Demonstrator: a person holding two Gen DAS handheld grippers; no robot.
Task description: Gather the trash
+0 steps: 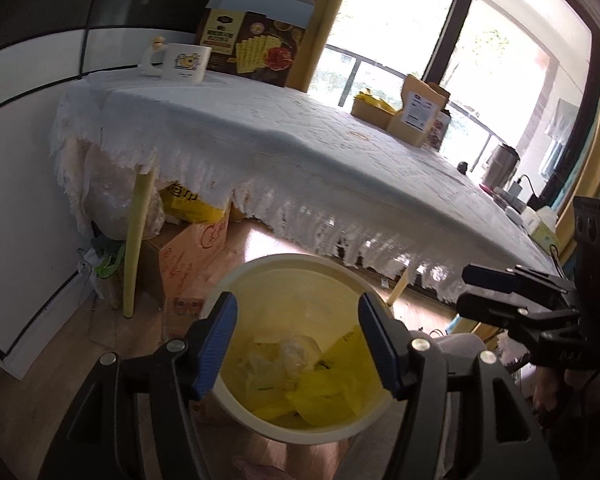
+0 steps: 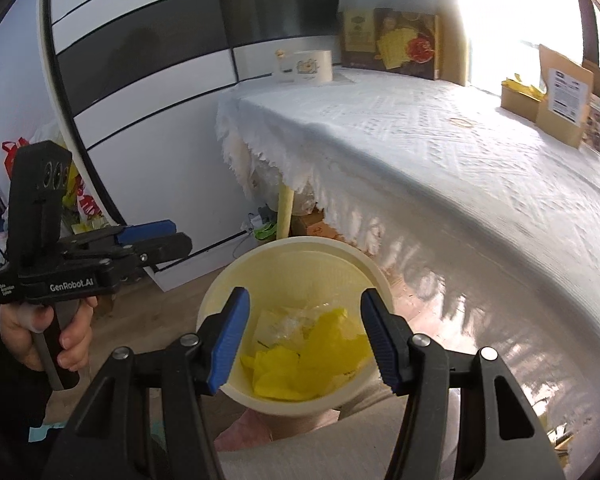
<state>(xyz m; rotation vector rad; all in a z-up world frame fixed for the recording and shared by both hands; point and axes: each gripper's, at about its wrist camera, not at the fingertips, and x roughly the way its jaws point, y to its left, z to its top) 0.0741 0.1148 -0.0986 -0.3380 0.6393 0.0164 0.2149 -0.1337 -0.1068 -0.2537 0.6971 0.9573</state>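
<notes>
A cream round trash bin [image 1: 284, 276] [image 2: 300, 252] stands on the floor beside the table. Inside lie yellow wrappers [image 1: 328, 392] [image 2: 320, 356] and crumpled clear plastic [image 1: 292, 356] [image 2: 288, 324]. My left gripper [image 1: 296, 348] is open and empty, held above the bin's mouth. My right gripper [image 2: 304, 340] is open and empty, also over the bin. Each gripper shows in the other's view: the right one at the right edge [image 1: 512, 292], the left one at the left [image 2: 156, 240], held by a hand.
A table with a white fringed cloth [image 1: 300, 148] [image 2: 440, 152] carries a mug [image 1: 184, 62], a brown snack box [image 1: 256, 46], kraft boxes and pouches [image 1: 416, 116] [image 2: 564, 96] and a steel tumbler [image 1: 500, 168]. Cardboard boxes and bags [image 1: 188, 248] sit under the table.
</notes>
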